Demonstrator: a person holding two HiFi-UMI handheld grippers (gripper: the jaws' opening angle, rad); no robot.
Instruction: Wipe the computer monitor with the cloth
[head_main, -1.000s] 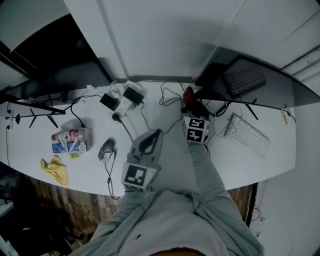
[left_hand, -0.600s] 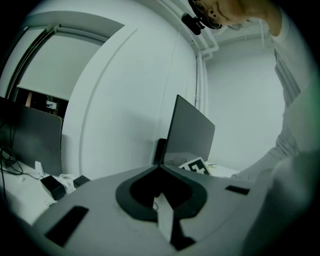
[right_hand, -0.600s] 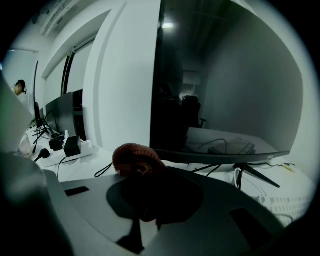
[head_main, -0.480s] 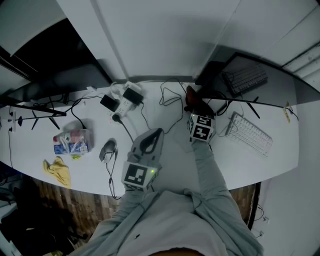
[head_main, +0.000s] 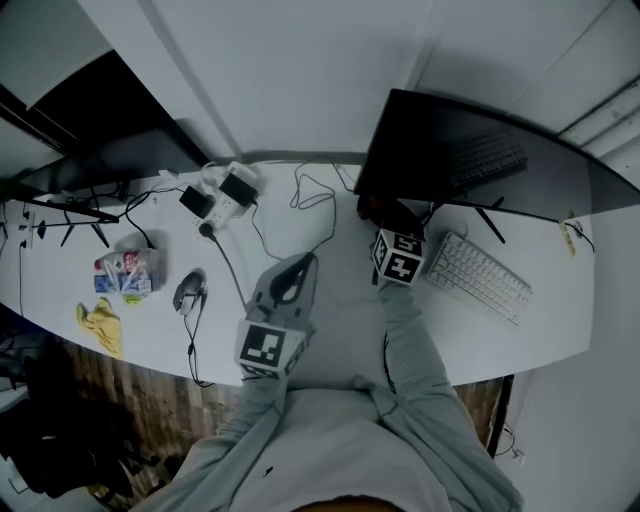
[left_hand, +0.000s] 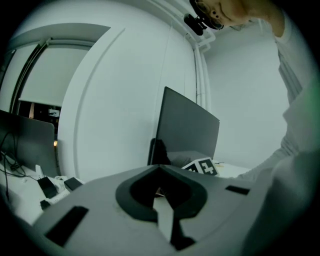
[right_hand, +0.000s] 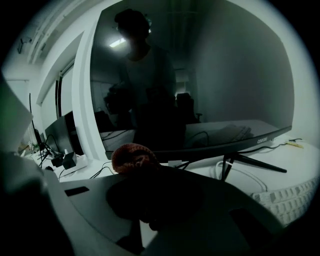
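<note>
The dark monitor stands at the back right of the white desk. My right gripper is at the monitor's lower left corner, shut on a red-brown cloth. In the right gripper view the bunched cloth sticks up from the jaws, and the screen fills the view close ahead, reflecting a person. My left gripper hovers over the desk's middle with its jaws together and nothing in them. In the left gripper view the monitor is seen edge-on beyond that gripper.
A white keyboard lies right of the right gripper, under the screen. Cables and a power strip lie at the back. A mouse, a packet and a yellow cloth are at the left. Another monitor stands far left.
The head view has swung so the monitor shows more fully. My right gripper with the cloth has edged closer to the screen's lower left. The left gripper has barely moved.
</note>
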